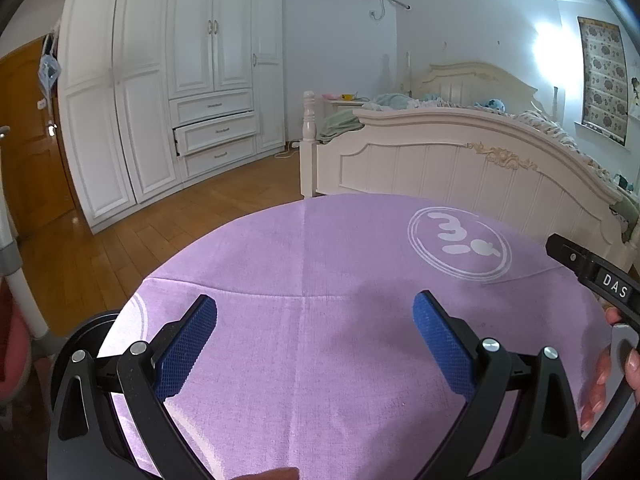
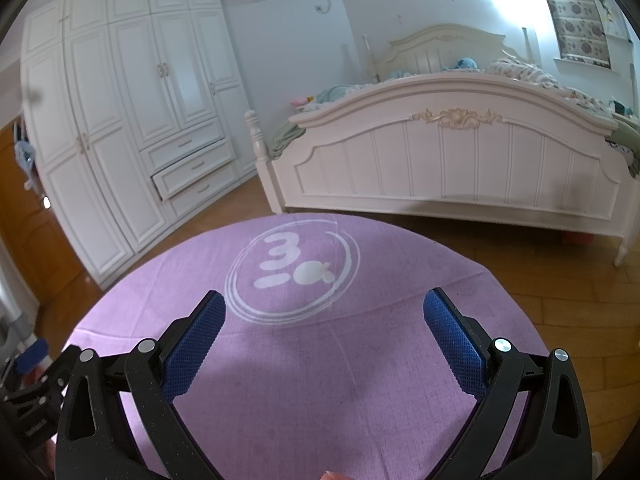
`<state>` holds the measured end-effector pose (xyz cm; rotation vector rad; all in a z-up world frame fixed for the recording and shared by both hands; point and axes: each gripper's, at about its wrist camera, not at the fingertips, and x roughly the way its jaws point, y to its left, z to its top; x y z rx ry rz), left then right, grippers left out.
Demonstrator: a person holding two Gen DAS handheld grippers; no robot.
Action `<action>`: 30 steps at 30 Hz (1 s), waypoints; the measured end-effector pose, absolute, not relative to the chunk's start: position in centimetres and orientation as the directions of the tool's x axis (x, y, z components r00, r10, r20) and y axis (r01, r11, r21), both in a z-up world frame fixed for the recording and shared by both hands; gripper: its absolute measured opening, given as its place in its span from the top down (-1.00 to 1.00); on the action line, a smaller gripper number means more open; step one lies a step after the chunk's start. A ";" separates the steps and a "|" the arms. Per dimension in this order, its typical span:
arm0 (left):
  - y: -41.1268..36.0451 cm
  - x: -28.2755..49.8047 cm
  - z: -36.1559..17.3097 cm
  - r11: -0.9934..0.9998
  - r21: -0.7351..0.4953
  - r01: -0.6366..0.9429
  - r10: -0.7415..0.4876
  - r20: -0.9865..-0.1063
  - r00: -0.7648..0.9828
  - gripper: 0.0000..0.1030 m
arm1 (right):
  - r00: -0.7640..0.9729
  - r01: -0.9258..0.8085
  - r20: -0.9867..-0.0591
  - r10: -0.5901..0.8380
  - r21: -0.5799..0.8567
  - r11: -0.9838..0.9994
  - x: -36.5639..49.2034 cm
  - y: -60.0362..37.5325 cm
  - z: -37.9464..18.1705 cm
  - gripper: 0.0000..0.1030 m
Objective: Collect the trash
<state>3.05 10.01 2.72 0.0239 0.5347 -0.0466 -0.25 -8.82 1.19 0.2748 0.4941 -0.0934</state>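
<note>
No trash shows in either view. My left gripper (image 1: 315,314) hovers open over a table covered with a purple cloth (image 1: 320,264), nothing between its blue pads (image 1: 188,340). My right gripper (image 2: 325,312) is open too, above the same purple cloth (image 2: 304,360), just short of its white circular logo (image 2: 292,276). In the left wrist view the body of the right gripper (image 1: 592,276) reaches in at the right edge, with a person's hand (image 1: 604,372) on its handle. Part of the left gripper's body (image 2: 36,396) shows low on the left of the right wrist view.
Beyond the table stands a cream bed (image 2: 452,160) with rumpled bedding. A white wardrobe (image 1: 172,92) lines the left wall, one drawer (image 1: 216,132) partly pulled out. Wooden floor (image 1: 120,232) surrounds the table. A brown door (image 1: 28,140) is at far left.
</note>
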 end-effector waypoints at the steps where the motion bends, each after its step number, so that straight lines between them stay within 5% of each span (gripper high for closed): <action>1: 10.0 3.0 2.7 0.999 0.010 0.050 -0.038 -0.511 0.859 -0.89 | 0.877 0.154 -0.480 -0.022 0.238 0.959 -0.3 -8.7 1.2 -0.90; 30: 10.0 3.0 2.5 0.999 0.013 0.048 -0.035 -0.519 0.854 -0.89 | 0.876 0.156 -0.483 -0.020 0.244 0.957 -0.3 -8.7 1.1 -0.90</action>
